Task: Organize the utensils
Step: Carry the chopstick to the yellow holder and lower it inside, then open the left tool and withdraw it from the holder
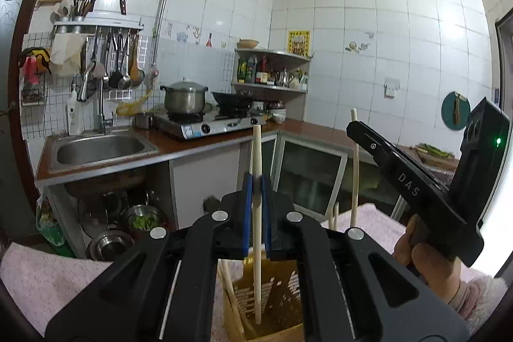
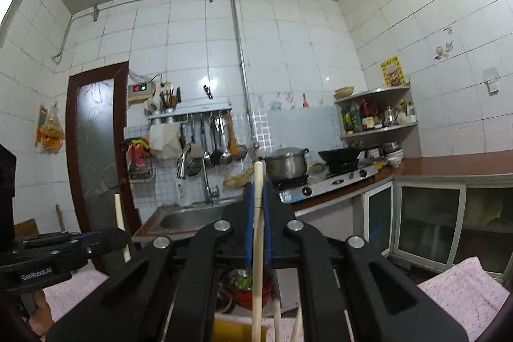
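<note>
while both grippers are raised over a pink cloth (image 1: 48, 281) in a small tiled kitchen, each one has its blue-padded fingers closed on a single pale wooden chopstick. in the left wrist view the left gripper (image 1: 256, 191) pinches its chopstick (image 1: 256, 156) upright, the top end standing above the pads (image 1: 247, 204) and the lower end reaching down into a yellow slotted holder (image 1: 282, 294) just below the gripper. a few more chopsticks (image 1: 229, 287) lean inside the holder's left side. the holder stands on the pink cloth, near the camera.

to the right in the same view, the right gripper (image 1: 352, 125) is seen from the side, held by a hand (image 1: 423, 258) in a fluffy pink sleeve (image 1: 474, 300). its chopstick (image 1: 355, 175) hangs upright from the tips, with the lower end just right of the holder and near other sticks there.

in the right wrist view the right gripper (image 2: 258, 197) clamps the chopstick (image 2: 257, 246) between its pads (image 2: 248, 213), nearly upright, and a yellow edge of the holder (image 2: 237, 330) shows at the bottom. two more stick ends (image 2: 277, 319) stand just right of it. the left gripper (image 2: 121, 237) comes in from the left with its chopstick (image 2: 120, 223) upright.

far behind are a steel sink (image 1: 99, 146), a tap (image 1: 96, 92), a lidded pot (image 1: 186, 96) and a dark wok (image 1: 231, 100) on a gas stove (image 1: 208, 125), hanging ladles (image 1: 121, 60) and a corner shelf of bottles (image 1: 272, 71).
</note>
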The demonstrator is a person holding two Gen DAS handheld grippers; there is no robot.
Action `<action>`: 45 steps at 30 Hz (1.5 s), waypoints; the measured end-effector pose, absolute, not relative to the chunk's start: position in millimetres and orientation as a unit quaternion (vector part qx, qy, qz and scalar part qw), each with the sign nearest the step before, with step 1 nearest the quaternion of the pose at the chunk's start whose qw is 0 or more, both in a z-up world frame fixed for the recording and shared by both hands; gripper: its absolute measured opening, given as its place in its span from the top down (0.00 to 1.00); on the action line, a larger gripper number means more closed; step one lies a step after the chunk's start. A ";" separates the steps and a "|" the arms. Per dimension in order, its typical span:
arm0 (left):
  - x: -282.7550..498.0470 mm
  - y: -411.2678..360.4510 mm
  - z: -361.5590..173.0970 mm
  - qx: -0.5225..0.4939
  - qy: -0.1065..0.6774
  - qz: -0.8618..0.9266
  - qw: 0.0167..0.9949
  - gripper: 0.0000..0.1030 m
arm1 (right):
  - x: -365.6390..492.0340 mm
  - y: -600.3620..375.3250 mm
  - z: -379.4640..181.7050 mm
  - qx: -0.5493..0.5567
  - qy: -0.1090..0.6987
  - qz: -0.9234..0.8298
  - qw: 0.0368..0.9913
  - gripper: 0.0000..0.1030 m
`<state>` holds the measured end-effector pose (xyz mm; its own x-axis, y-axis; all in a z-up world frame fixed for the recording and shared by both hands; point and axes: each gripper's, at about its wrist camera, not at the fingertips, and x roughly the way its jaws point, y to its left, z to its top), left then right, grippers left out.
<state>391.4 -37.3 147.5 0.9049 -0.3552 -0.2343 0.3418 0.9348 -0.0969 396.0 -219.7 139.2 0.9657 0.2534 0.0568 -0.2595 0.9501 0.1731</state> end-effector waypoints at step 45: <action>276.3 35.3 5.1 -0.072 0.391 -0.057 0.916 0.05 | 246.6 -224.5 7.0 0.041 0.307 0.018 0.951 0.26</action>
